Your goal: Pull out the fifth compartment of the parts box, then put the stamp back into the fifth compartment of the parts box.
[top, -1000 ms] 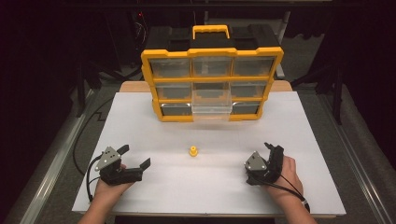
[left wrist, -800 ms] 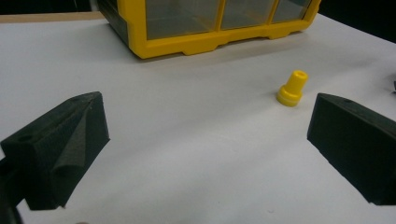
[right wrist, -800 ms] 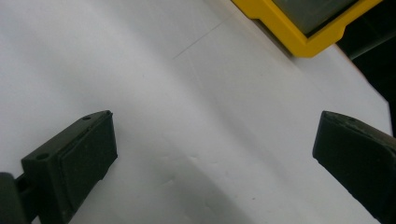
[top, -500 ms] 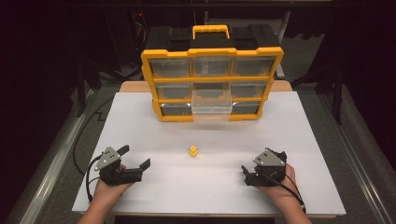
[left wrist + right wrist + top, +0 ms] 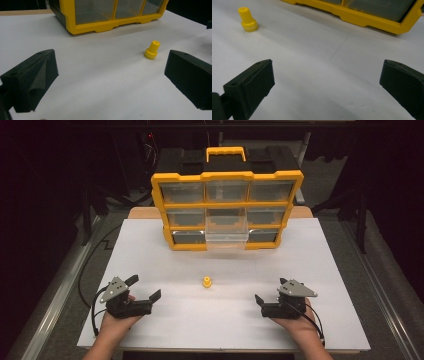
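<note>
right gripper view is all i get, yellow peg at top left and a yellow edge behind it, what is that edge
Observer: It's the base of a yellow organizer with three rows of clear drawers, seen in the high view.
Operator: any drawer open
Observer: Yes, the bottom middle drawer is pulled out toward the person.
Operator: where's the other hand-held gripper
Observer: The left hand-held gripper rests on the white table, jaws wide apart, with the yellow peg lying about midway between it and the right hand-held gripper.
</note>
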Action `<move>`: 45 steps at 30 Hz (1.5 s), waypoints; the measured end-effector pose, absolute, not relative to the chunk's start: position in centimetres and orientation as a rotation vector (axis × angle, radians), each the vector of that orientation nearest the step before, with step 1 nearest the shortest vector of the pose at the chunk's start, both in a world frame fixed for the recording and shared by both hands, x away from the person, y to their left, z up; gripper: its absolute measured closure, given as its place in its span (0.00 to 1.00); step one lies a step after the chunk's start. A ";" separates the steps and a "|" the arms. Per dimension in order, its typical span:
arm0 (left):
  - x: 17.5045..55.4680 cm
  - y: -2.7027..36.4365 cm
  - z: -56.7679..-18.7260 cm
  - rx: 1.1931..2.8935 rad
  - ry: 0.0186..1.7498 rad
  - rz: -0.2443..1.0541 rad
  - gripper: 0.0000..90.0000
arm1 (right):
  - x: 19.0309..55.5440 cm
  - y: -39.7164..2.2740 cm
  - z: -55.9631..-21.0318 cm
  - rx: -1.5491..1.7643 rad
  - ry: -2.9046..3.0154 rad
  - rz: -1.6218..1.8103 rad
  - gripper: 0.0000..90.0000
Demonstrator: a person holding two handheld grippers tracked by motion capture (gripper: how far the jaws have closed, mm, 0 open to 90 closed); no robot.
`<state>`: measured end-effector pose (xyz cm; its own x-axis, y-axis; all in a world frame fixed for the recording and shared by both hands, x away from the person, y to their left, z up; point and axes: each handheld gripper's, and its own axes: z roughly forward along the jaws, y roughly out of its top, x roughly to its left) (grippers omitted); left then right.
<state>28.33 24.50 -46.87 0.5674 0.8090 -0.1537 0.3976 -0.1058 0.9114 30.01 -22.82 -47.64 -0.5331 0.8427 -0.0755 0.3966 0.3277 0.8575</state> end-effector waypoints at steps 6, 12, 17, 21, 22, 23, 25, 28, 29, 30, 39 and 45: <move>28.4 24.5 -46.8 1.724 1.015 0.486 0.00 | 29.9 -23.9 -47.2 1.132 2.021 1.268 0.00; 28.6 24.4 -46.9 1.720 1.018 0.469 0.00 | 30.0 -24.9 -47.1 1.177 1.970 1.344 0.00; 28.8 24.1 -47.1 1.727 1.047 0.472 0.00 | 30.1 -25.4 -47.4 1.214 1.961 1.340 0.00; 28.5 24.0 -47.0 1.728 1.038 0.471 0.00 | 30.1 -25.5 -47.2 1.205 1.939 1.337 0.00; 28.5 24.0 -47.0 1.731 1.034 0.472 0.00 | 30.1 -25.5 -47.1 1.205 1.936 1.334 0.00; 28.5 24.0 -47.0 1.732 1.031 0.471 0.00 | 30.1 -25.5 -47.1 1.205 1.933 1.334 0.00; 28.6 24.0 -47.0 1.731 1.030 0.470 0.00 | 30.1 -25.4 -47.0 1.192 1.932 1.332 0.00; 28.7 24.0 -47.1 1.729 1.031 0.465 0.00 | 29.9 -25.2 -46.9 1.173 1.935 1.315 0.00; 28.8 24.0 -47.1 1.730 1.030 0.464 0.00 | 29.9 -25.2 -46.9 1.173 1.935 1.315 0.00; 28.8 24.0 -47.1 1.729 1.030 0.464 0.00 | 29.9 -25.2 -47.0 1.173 1.934 1.313 0.00; 28.9 23.9 -47.2 1.751 1.033 0.473 0.00 | 29.9 -24.7 -46.9 1.152 1.974 1.258 0.00; 28.7 23.9 -47.1 1.736 1.028 0.470 0.00 | 29.9 -24.5 -46.9 1.145 1.989 1.237 0.00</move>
<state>28.73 23.94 -47.10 0.5589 0.8148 -0.1539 0.4163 -0.1153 0.9019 29.86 -24.47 -46.92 -0.5018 0.8650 -0.0006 0.3820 0.2222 0.8971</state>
